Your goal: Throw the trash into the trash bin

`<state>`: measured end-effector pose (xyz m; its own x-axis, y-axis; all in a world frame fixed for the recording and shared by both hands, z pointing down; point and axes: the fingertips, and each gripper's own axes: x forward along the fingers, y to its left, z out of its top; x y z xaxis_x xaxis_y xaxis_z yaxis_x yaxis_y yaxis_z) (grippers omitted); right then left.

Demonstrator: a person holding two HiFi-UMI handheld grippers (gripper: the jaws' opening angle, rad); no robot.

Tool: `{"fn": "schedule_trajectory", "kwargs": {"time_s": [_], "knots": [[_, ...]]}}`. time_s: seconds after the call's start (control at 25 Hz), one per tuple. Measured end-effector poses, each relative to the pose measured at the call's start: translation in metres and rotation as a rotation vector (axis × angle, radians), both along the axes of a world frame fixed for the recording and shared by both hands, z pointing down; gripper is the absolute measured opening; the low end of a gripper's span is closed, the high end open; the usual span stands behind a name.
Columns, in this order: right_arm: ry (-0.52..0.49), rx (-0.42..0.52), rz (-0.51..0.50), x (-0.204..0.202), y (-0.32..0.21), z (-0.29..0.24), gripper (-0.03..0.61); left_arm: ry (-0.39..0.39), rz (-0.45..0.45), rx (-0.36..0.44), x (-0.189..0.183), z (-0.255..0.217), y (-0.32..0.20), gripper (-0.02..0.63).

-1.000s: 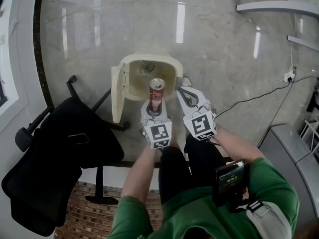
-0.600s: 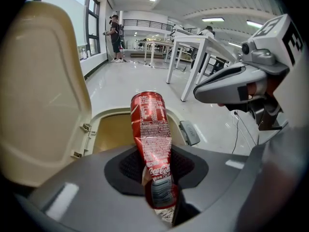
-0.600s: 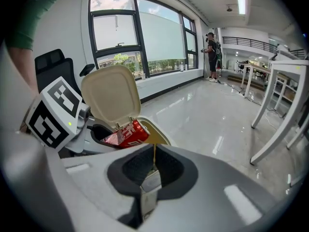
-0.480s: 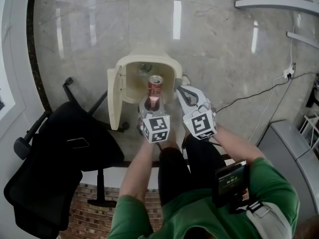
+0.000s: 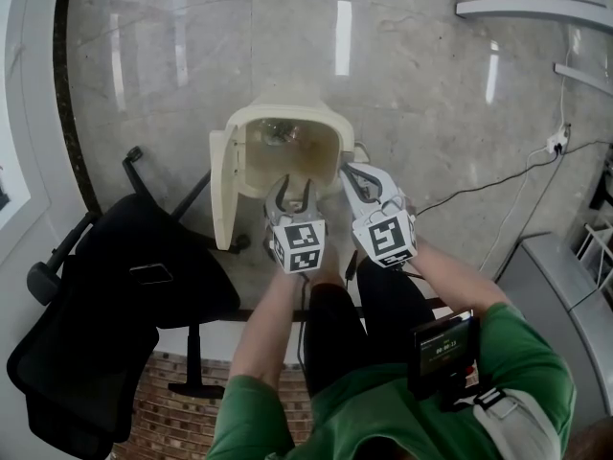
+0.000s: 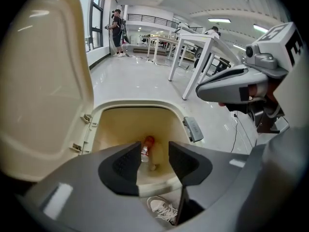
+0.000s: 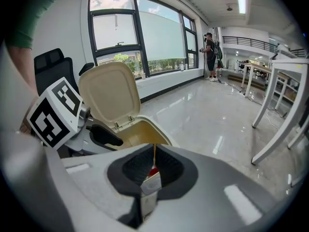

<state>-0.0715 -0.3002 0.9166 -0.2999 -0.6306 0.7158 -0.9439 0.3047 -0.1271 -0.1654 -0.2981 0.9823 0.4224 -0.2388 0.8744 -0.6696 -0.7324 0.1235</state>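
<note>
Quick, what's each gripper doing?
Left gripper: open, jaws just opened, nothing between them.
Right gripper: shut on a thin white wrapper.

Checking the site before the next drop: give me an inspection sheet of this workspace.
surface: glossy stone floor with strong light reflections.
job's things: trash bin with its lid swung open; a red-and-pale item lies at its bottom; a flat wrapper is not yet dropped.
clutter: black office chair beside the bin; the person's shoe at its foot.
grippers: left tongs open over the bin mouth, jaws have just been opening, nothing between them; right tongs shut on the flat wrapper.
cables: one cable runs across the floor to a plug block.
surroundings: white tables, large windows, people far off.
</note>
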Motion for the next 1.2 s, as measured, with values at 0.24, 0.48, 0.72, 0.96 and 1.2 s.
{"fn": "schedule_trajectory", "kwargs": {"time_s": [0.24,0.48,0.72,0.96,1.2], "knots": [[0.005,0.016,0.003,0.001,-0.005,-0.006,0.015,0.031,-0.005,0.035,0.002,-0.012,-0.006,0.189],[0.009,0.037,0.007,0.0,-0.008,-0.022,0.015,0.087,-0.007,0.108,0.007,-0.042,-0.017,0.124],[0.019,0.057,0.01,0.0,-0.013,-0.057,0.015,0.171,-0.013,0.198,0.016,-0.1,-0.027,0.04],[0.035,0.101,0.01,0.001,-0.019,-0.115,0.015,0.229,-0.053,0.286,0.017,-0.172,-0.041,0.008],[0.023,0.176,0.025,0.003,-0.028,-0.178,0.015,0.286,-0.063,0.355,0.025,-0.241,-0.051,0.008]]}}
